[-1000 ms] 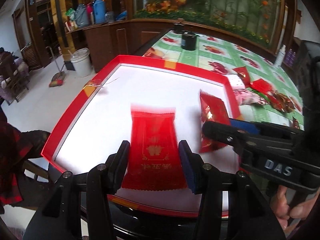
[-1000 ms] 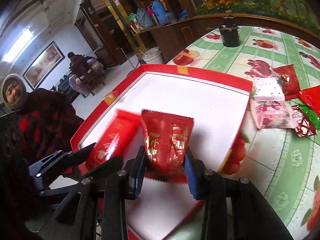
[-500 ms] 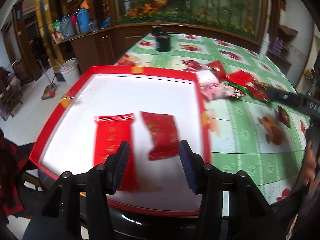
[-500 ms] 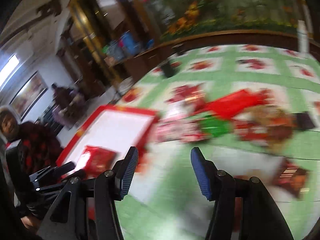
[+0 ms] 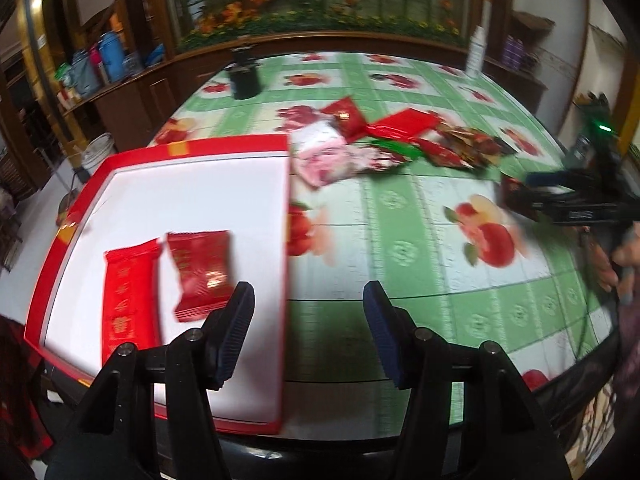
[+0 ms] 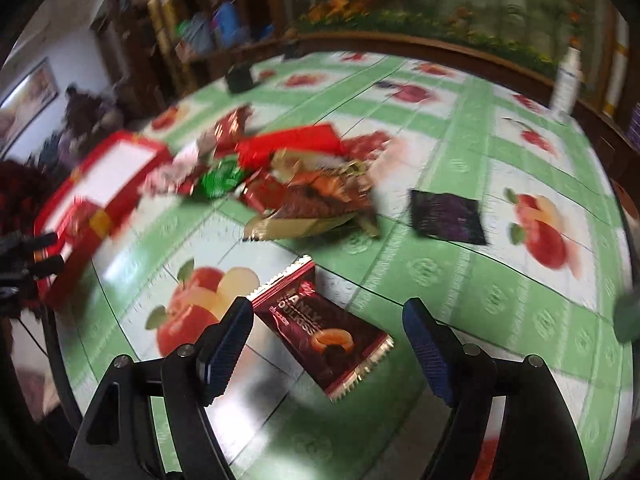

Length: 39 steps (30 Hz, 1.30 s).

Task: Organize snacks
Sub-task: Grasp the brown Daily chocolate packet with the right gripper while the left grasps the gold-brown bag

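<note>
The red-rimmed white tray (image 5: 188, 148) holds two red packets side by side, a long one (image 5: 128, 292) and a shorter one (image 5: 200, 272). My left gripper (image 5: 308, 316) hovers over the tray's right edge, its jaws opening with nothing between them. A pile of mixed snack packets (image 5: 384, 140) lies on the green fruit-print cloth beyond. My right gripper (image 6: 328, 320) hangs over a dark red cookie packet (image 6: 320, 332) that lies flat on the cloth between its opening jaws, and the pads do not touch it. In the left wrist view this gripper (image 5: 560, 192) is at the far right.
A dark purple packet (image 6: 444, 216) lies alone right of the pile (image 6: 288, 172). A black cup (image 5: 244, 78) and a white bottle (image 5: 476, 52) stand at the table's far side. The table's near edge runs just below both grippers. A person in red-and-black clothing sits at the left.
Both grippers swung right, away from the tray. The right gripper let go of its red packet, which now lies in the tray, and opened wider over the cookie packet.
</note>
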Motion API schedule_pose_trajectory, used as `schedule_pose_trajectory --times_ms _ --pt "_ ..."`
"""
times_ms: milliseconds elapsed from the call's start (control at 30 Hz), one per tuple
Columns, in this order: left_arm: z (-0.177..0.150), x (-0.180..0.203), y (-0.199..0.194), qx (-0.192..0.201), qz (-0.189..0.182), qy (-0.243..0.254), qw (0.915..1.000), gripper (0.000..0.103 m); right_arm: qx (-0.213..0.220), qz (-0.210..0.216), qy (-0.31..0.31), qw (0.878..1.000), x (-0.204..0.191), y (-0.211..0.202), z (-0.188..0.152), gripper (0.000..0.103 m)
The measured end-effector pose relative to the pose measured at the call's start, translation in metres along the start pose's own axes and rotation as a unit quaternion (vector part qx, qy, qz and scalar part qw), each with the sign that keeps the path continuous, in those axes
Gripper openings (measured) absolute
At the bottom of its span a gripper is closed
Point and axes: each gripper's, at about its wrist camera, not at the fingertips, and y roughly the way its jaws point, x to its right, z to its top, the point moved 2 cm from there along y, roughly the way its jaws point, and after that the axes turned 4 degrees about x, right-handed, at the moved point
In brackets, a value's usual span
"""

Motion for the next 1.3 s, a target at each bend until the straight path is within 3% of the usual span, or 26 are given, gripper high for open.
schedule_pose_trajectory --times_ms 67,167,200,300,400,433,533,633,733,833,1000,1133,1300 --pt "0.003 0.011 -0.003 0.0 -0.007 0.011 0.9999 0.056 -0.027 -0.004 -0.023 0.999 -0.004 0.017 0.002 0.081" --pt "0.009 0.023 -0.003 -0.005 -0.021 0.018 0.9996 0.059 -0.02 -0.005 -0.038 0.999 -0.007 0.021 0.001 0.079" --pt "0.012 0.028 -0.002 -0.007 -0.025 0.02 0.9995 0.059 -0.014 -0.004 -0.031 0.999 -0.005 0.021 0.001 0.075" --pt "0.024 0.044 0.001 -0.009 -0.035 0.032 0.9988 0.059 -0.004 -0.016 -0.025 1.0 0.003 0.015 0.001 0.046" --pt "0.043 0.065 0.004 0.003 -0.053 0.043 0.9976 0.059 0.002 -0.004 0.047 0.999 0.031 0.01 0.004 0.038" --pt "0.05 0.073 0.007 0.008 -0.059 0.046 0.9972 0.059 0.004 -0.009 0.066 0.998 0.039 0.008 0.005 0.028" --pt "0.073 0.095 0.021 0.01 -0.08 0.04 0.9959 0.059 0.006 0.003 0.159 0.987 0.074 0.006 0.004 0.01" --pt "0.1 0.116 0.041 0.005 -0.105 0.023 0.9942 0.059 0.01 0.012 0.207 0.978 0.095 0.003 0.001 0.009" --pt "0.124 0.133 0.056 0.023 -0.102 0.02 0.9943 0.059 0.002 0.026 0.219 0.975 0.098 0.004 0.001 0.012" --pt "0.148 0.15 0.076 0.043 -0.087 0.037 0.9946 0.076 -0.011 0.062 0.247 0.967 0.104 0.004 0.0 0.015" --pt "0.166 0.166 0.116 0.029 -0.094 0.033 0.9946 0.076 -0.012 0.079 0.271 0.959 0.112 0.006 -0.002 0.015" --pt "0.154 0.176 0.146 -0.015 -0.074 0.05 0.9958 0.077 -0.011 0.084 0.276 0.957 0.113 0.006 -0.002 0.015" --pt "0.118 0.163 0.121 -0.001 -0.111 0.062 0.9919 0.077 -0.009 0.086 0.276 0.957 0.113 0.006 -0.002 0.015"
